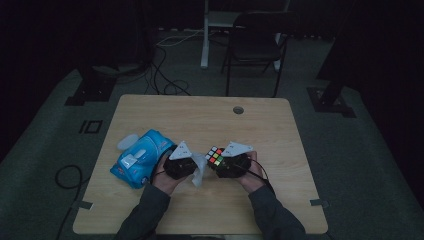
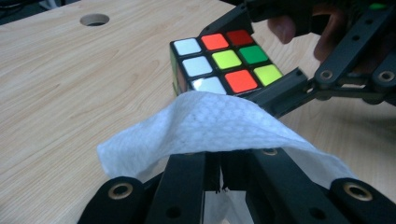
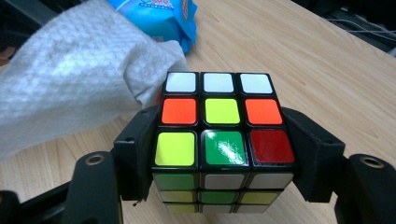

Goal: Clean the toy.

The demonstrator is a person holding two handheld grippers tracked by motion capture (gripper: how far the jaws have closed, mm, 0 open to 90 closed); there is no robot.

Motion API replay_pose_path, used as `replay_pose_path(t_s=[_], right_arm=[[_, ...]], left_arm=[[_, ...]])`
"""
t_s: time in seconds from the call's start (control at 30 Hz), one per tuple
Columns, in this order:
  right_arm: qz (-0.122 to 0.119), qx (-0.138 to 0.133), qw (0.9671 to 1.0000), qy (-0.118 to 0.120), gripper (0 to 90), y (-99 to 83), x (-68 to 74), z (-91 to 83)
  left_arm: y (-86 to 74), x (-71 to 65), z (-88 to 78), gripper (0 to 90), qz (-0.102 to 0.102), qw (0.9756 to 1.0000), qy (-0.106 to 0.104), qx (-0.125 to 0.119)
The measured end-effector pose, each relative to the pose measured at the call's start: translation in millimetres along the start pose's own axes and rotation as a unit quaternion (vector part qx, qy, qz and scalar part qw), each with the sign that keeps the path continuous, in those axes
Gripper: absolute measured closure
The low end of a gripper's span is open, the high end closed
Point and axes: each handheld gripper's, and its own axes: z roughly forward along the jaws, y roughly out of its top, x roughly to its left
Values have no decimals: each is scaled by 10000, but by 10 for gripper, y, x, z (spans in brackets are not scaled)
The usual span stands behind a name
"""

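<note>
Cube clamped in right gripper (image 3: 224,154), wipe pinched in left gripper (image 2: 219,170)

The left jaw tips are hidden under the one white embossed wipe (image 2: 210,128), draped against the cube's edge. One scrambled cube (image 3: 219,123), held above the table (image 1: 200,115), is gripped at both sides; one blue wipe pack (image 1: 140,157) is cut off in the right gripper view

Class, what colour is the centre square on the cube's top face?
Yellow-green; the cube shows best in the right gripper view.
</note>
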Motion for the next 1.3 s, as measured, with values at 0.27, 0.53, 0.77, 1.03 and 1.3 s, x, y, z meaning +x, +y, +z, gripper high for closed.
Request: replay_pose_path(t_s=[0.27, 0.53, 0.77, 1.03, 1.3], right_arm=[[78, -103, 9999, -32, 341, 52, -2, 1], [157, -192, 9997, -32, 341, 91, -22, 8], [320, -228, 9992, -61, 341, 115, -36, 26], [350, -241, 9991, -33, 341, 112, -38, 31], [350, -221, 9991, -53, 341, 87, -40, 39]], left_arm=[[-40, -34, 97, 876, 44, 9997, 50, 241], [-63, -66, 163, 875, 49, 9994, 9, 329], [-2, -161, 205, 875, 166, 9991, -148, 347], [46, -279, 248, 874, 356, 9983, -303, 335], [24, -247, 227, 875, 311, 9987, -291, 295]])
